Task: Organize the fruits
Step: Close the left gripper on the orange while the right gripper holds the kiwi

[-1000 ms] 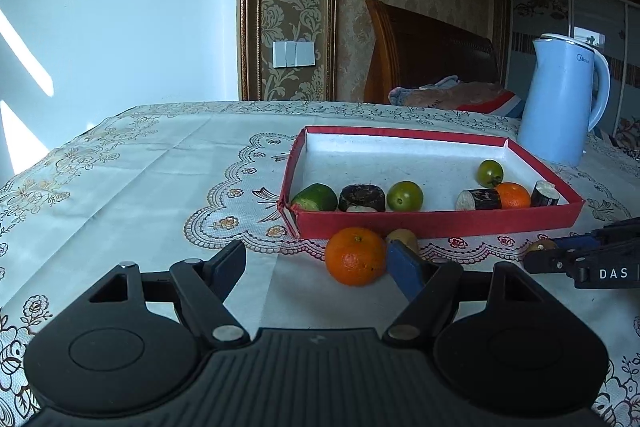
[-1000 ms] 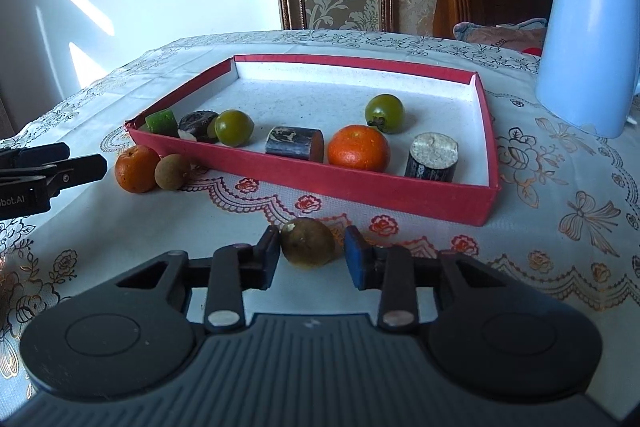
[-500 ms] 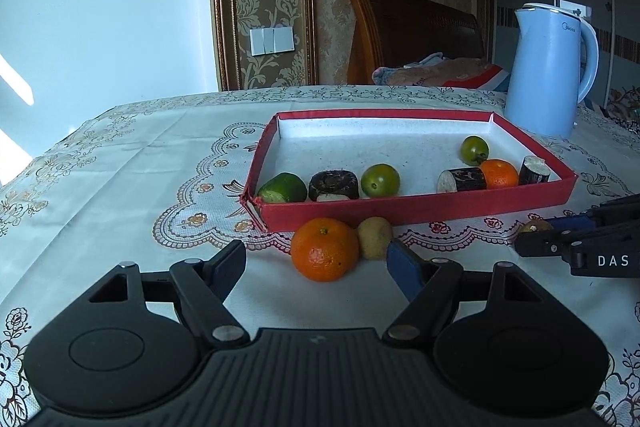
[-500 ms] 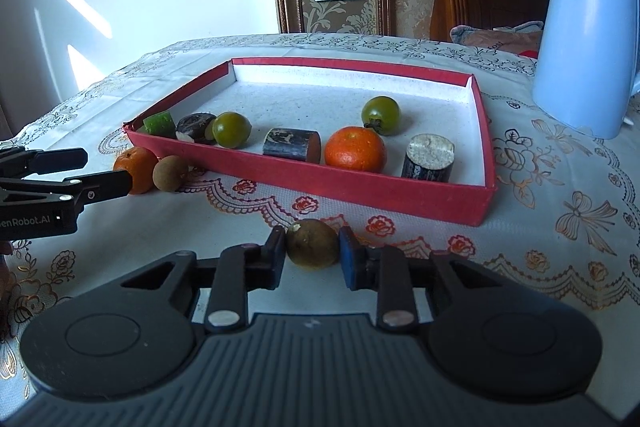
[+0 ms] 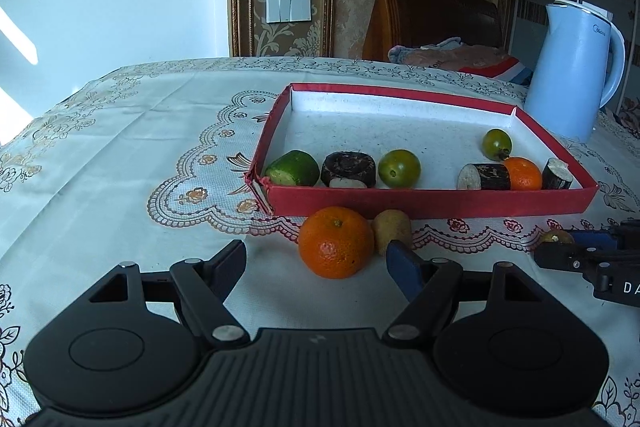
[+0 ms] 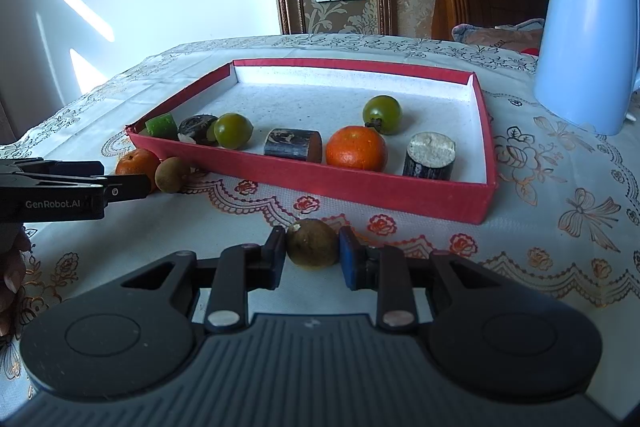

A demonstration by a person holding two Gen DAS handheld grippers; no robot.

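While resting on counter just before red tray, small brown fruit clamped in right tongs: light, firm, roundish, best held across middle. Left tongs apart near orange.

Fruits inside, beside red tray

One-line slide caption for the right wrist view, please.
Right tongs grip a brown fruit before the red tray.
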